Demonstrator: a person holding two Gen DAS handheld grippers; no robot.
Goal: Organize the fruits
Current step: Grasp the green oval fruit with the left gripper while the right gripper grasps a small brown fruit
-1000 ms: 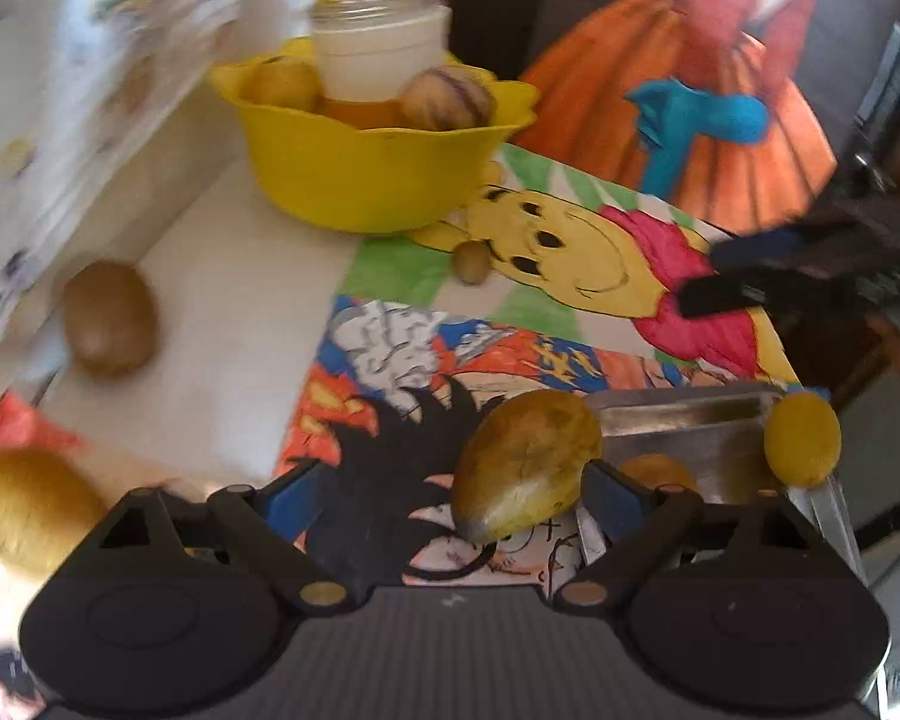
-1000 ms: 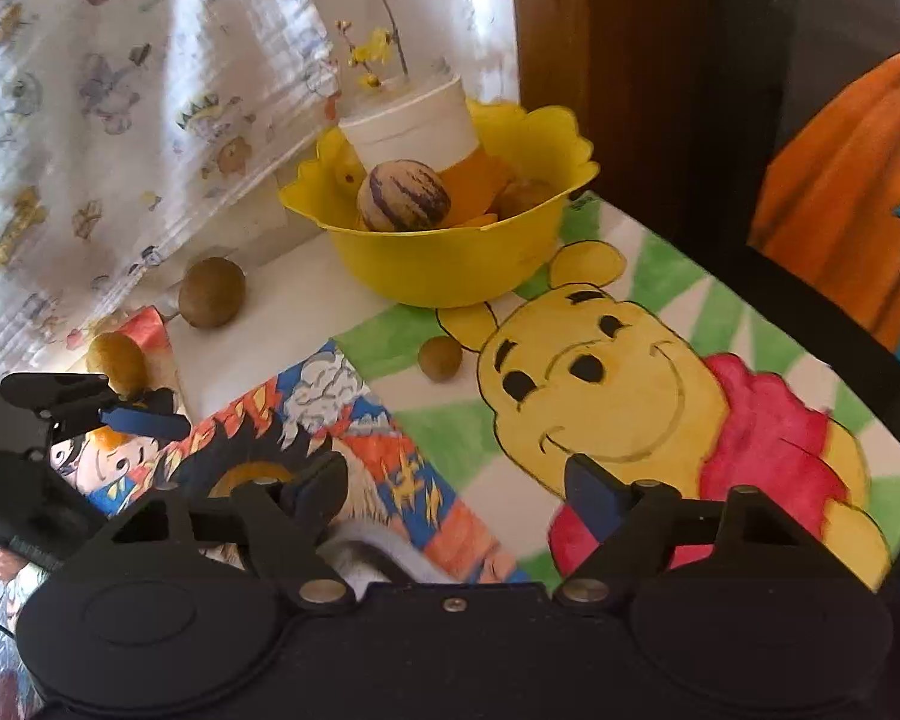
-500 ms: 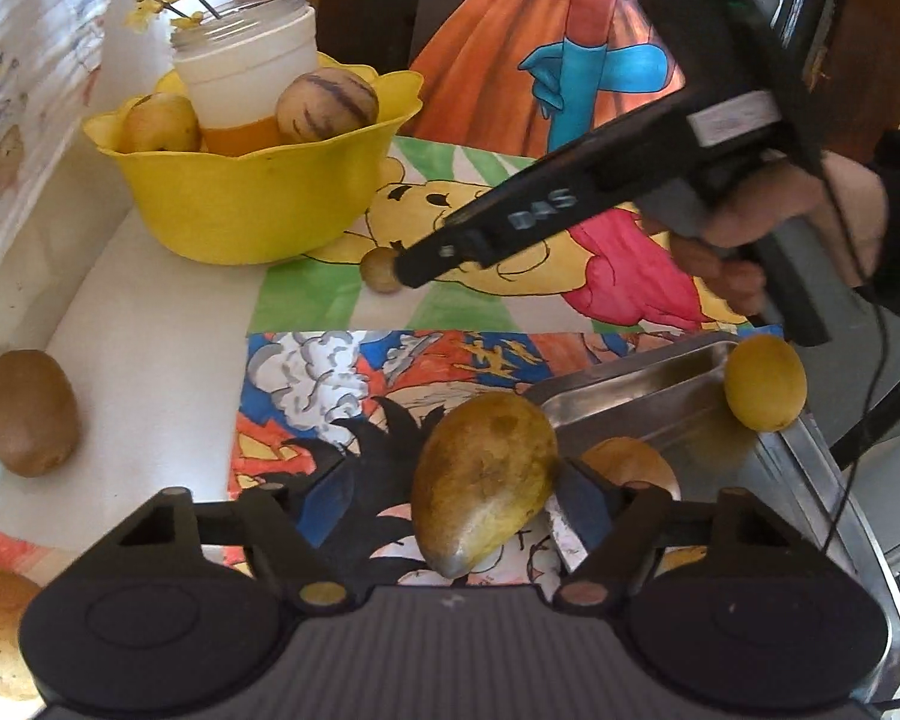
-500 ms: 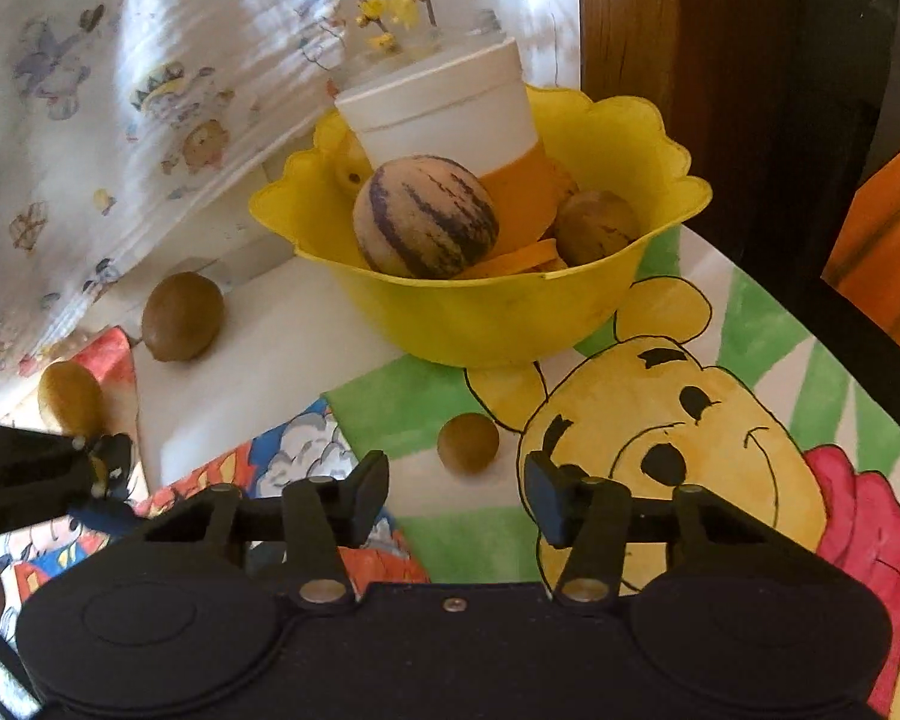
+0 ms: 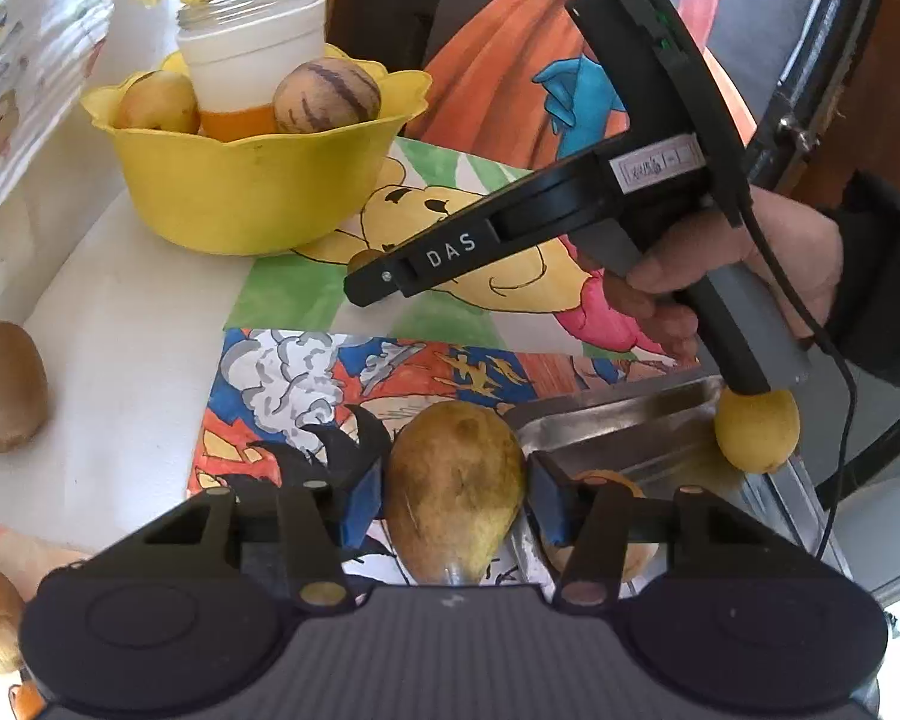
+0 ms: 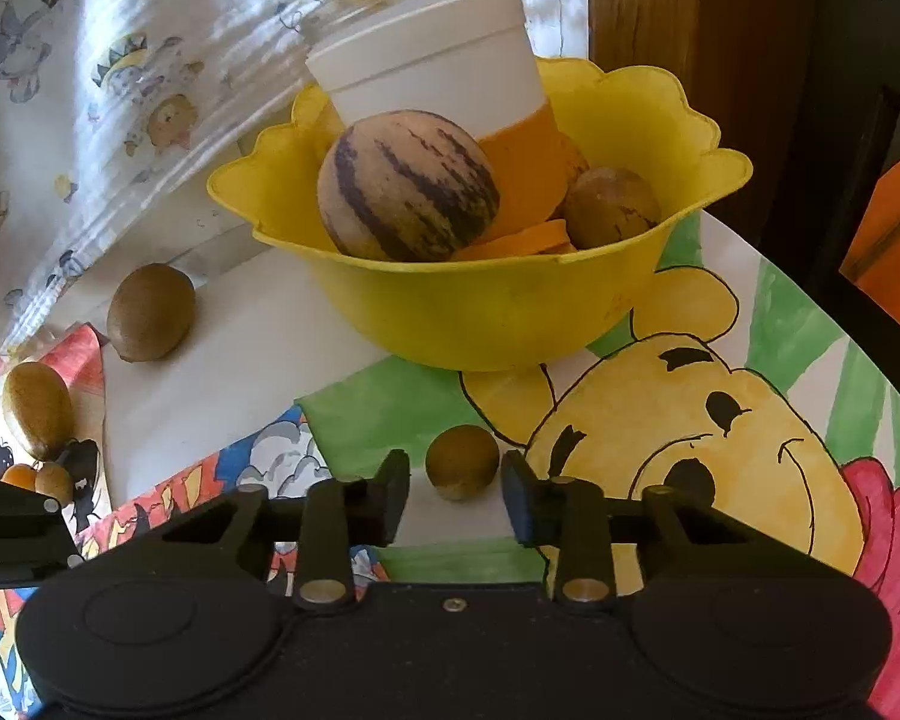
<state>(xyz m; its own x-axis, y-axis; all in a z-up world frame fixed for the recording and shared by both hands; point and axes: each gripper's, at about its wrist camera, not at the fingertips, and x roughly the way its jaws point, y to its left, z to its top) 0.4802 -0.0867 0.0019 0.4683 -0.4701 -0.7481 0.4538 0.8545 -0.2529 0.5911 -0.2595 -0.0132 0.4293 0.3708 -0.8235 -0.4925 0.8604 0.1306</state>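
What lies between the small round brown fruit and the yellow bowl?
Only bare drawing paper lies between the small brown fruit and the yellow bowl: a green painted patch and the bear's ear. The right wrist view shows this.

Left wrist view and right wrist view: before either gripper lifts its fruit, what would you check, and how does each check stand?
1. Mango sits inside the left gripper: ok, jaws closing.
2. Left pads pressing the mango: cannot tell.
3. Small brown fruit sits inside the right gripper: ok.
4. Right pads touching it: not ok, gap at one pad.
5. Yellow bowl upright: ok.
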